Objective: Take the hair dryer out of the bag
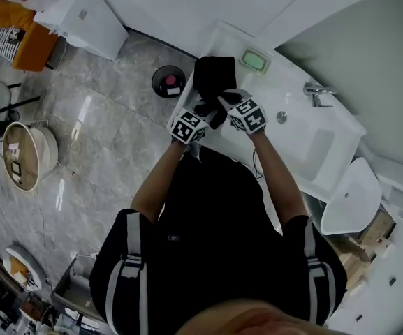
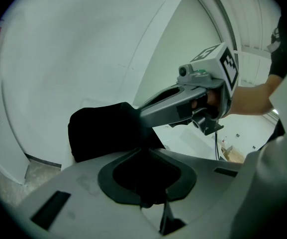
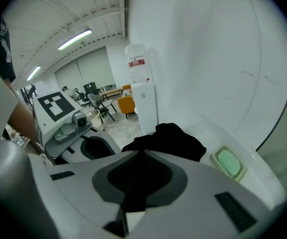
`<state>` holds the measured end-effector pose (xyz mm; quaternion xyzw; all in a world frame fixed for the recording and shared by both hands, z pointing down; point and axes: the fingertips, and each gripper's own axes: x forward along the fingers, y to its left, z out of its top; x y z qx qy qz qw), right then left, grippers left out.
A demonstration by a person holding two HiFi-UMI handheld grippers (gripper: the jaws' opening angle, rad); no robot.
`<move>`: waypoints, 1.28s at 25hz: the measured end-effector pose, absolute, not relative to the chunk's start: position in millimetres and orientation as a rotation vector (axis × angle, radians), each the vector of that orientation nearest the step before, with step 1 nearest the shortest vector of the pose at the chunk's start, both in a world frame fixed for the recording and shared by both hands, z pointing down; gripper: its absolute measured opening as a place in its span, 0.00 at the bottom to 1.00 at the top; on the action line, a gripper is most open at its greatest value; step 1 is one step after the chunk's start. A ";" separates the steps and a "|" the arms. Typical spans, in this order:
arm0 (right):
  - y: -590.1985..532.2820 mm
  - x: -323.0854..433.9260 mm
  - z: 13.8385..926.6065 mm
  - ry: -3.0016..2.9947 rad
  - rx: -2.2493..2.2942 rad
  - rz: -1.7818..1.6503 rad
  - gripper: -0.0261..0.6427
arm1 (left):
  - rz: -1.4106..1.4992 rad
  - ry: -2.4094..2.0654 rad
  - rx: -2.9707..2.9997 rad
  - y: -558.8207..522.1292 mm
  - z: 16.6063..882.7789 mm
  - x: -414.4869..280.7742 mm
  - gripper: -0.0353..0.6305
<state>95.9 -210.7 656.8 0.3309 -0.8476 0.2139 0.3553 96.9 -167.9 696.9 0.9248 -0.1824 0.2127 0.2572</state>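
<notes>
A person stands at the front edge of a white table (image 1: pixel 295 128) that has a sink (image 1: pixel 314 152) and tap (image 1: pixel 318 93) set in toward its right end. The black bag (image 1: pixel 214 75) lies at the left end of the table, close to the left edge. A green soap dish (image 1: pixel 255 61) sits just beside it, nearer the back edge.

Both tools meet at the near side of the bag. The left tool (image 2: pixel 145 151) is fully closed, with a fold of the bag's black cloth pinched between its jaws. The right tool (image 3: pixel 143 153) is almost closed and grips another fold of the same cloth, which fills the gap between its jaws and hangs down past them. The two tools are close together, side by side, each pointing down and away from the person toward the bag. The cloth bunches up between them.

The hair dryer does not show in any view; only the dark cloth of the bag is visible.
</notes>
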 end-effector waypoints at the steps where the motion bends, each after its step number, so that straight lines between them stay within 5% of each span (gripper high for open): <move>1: -210.4 95.3 655.6 -2.189 0.857 0.552 0.16 | 0.593 -0.502 2.516 -170.8 697.5 99.6 0.08; 7: -212.4 100.5 651.7 -2.184 0.876 0.568 0.16 | 0.665 -0.670 2.481 -192.5 708.4 92.6 0.10; 10: -214.3 103.0 653.0 -2.186 0.876 0.591 0.16 | 0.703 -0.712 2.440 -199.5 717.1 90.6 0.21; 20: -218.4 89.3 659.8 -2.196 0.799 0.612 0.16 | 0.878 -0.728 2.411 -206.4 757.3 105.1 0.36; 32: -210.3 119.5 690.4 -2.150 0.893 0.768 0.16 | 0.961 -0.723 2.352 -214.0 784.9 117.6 0.37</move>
